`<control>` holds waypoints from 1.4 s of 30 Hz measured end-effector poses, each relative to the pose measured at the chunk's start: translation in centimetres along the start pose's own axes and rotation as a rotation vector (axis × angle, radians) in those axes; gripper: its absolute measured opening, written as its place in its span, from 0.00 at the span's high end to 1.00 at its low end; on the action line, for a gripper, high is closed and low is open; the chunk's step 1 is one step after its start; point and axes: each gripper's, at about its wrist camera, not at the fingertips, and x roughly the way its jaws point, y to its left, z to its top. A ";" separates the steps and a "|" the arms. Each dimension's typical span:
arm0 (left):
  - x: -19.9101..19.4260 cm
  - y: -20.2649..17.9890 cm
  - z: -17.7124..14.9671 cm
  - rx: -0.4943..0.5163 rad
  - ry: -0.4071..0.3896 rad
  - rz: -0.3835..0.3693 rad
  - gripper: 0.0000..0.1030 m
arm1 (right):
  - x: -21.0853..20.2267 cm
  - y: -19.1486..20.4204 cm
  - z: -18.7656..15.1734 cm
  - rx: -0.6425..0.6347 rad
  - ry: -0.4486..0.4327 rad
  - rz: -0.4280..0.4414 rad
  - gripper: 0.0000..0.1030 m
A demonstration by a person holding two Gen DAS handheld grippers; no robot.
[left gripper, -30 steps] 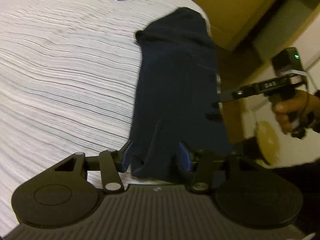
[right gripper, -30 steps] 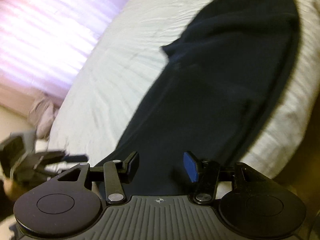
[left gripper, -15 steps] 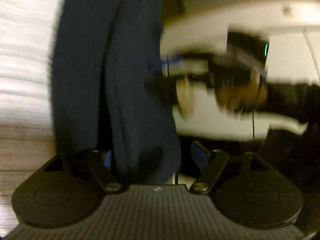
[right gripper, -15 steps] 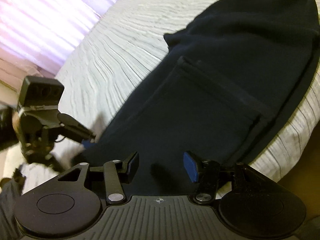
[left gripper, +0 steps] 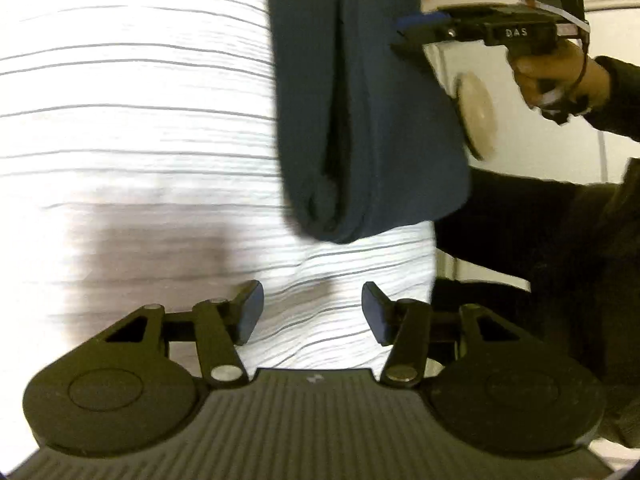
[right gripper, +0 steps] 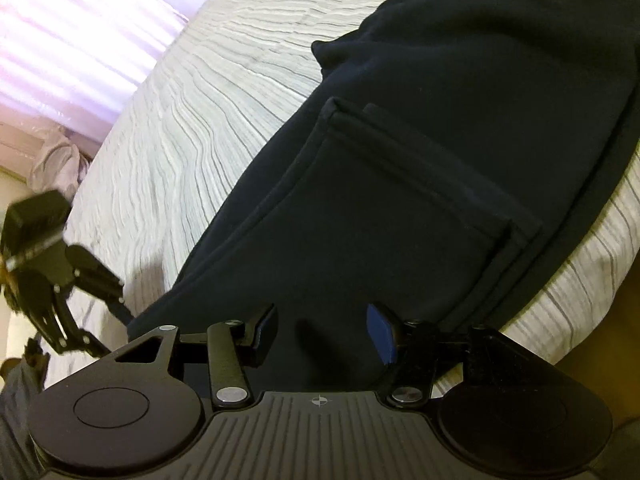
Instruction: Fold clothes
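Change: my left gripper (left gripper: 311, 312) released the navy trousers (left gripper: 372, 120), jaws just closing, empty | right gripper (right gripper: 321, 330) apart over cloth, unclamped | regrasp hem before folding.

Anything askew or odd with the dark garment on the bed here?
Yes: the navy garment lies at the bed's edge, one end rumpled rather than flat. Neither the left gripper nor the right gripper is gripping it.
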 end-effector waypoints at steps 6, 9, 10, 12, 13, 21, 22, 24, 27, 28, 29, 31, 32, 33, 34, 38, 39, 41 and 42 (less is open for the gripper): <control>-2.1 -7.3 -3.7 0.304 -0.204 0.319 0.45 | -1.2 0.9 -0.5 -0.037 -0.058 -0.046 0.48; -0.2 -11.4 -5.1 0.550 -0.205 0.440 0.43 | -1.9 0.4 0.2 -0.053 -0.138 -0.079 0.48; 0.6 -12.7 -5.3 0.617 -0.208 0.464 0.42 | -2.0 0.0 0.6 -0.051 -0.165 -0.089 0.48; 2.4 -14.8 -5.8 0.734 -0.229 0.516 0.40 | -1.7 -1.9 1.7 0.005 -0.186 -0.094 0.49; 3.3 -15.7 -6.0 0.791 -0.241 0.546 0.39 | -1.6 -2.9 2.1 0.035 -0.203 -0.082 0.49; 10.8 -16.5 -7.5 1.345 -0.201 0.823 0.38 | -3.1 -1.6 0.7 0.108 -0.222 -0.110 0.48; 11.7 -16.1 -7.6 1.406 -0.174 0.852 0.39 | -3.5 -1.4 0.1 0.128 -0.221 -0.107 0.48; 13.4 -14.6 -7.7 1.516 -0.126 0.952 0.46 | -4.3 -0.6 -1.3 0.126 -0.198 -0.106 0.40; 13.3 -13.9 -6.6 1.512 -0.120 0.937 0.61 | -5.2 0.8 -3.6 0.079 -0.164 -0.104 0.05; 12.7 -14.0 -6.0 1.472 -0.134 0.907 0.72 | -5.5 1.5 -4.3 0.042 -0.149 -0.099 0.05; 11.7 -14.4 -5.2 1.419 -0.160 0.877 0.75 | -5.8 2.3 -5.0 -0.012 -0.127 -0.097 0.05; 9.1 -14.9 -3.2 1.280 -0.216 0.790 0.79 | -6.4 4.1 -6.3 -0.144 -0.108 -0.112 0.05; 7.4 -14.9 -1.9 1.179 -0.249 0.739 0.79 | -6.6 5.1 -6.9 -0.232 -0.100 -0.128 0.05; 5.6 -14.9 -0.5 1.074 -0.283 0.688 0.80 | -6.7 6.1 -7.5 -0.322 -0.092 -0.146 0.05; 3.9 -15.0 0.8 0.979 -0.317 0.640 0.81 | -6.7 6.9 -8.1 -0.418 -0.088 -0.168 0.05; -0.8 -14.9 5.0 0.814 -0.396 0.544 0.82 | -5.9 9.6 -11.1 -0.730 -0.094 -0.263 0.05; -1.4 -14.9 5.6 0.802 -0.402 0.533 0.82 | -5.7 10.1 -11.4 -0.769 -0.126 -0.288 0.05; -2.0 -14.8 6.5 0.809 -0.406 0.518 0.82 | -5.3 11.2 -11.8 -0.844 -0.193 -0.336 0.05; -2.3 -14.8 6.9 0.813 -0.401 0.511 0.82 | -5.0 11.6 -11.6 -0.863 -0.234 -0.348 0.05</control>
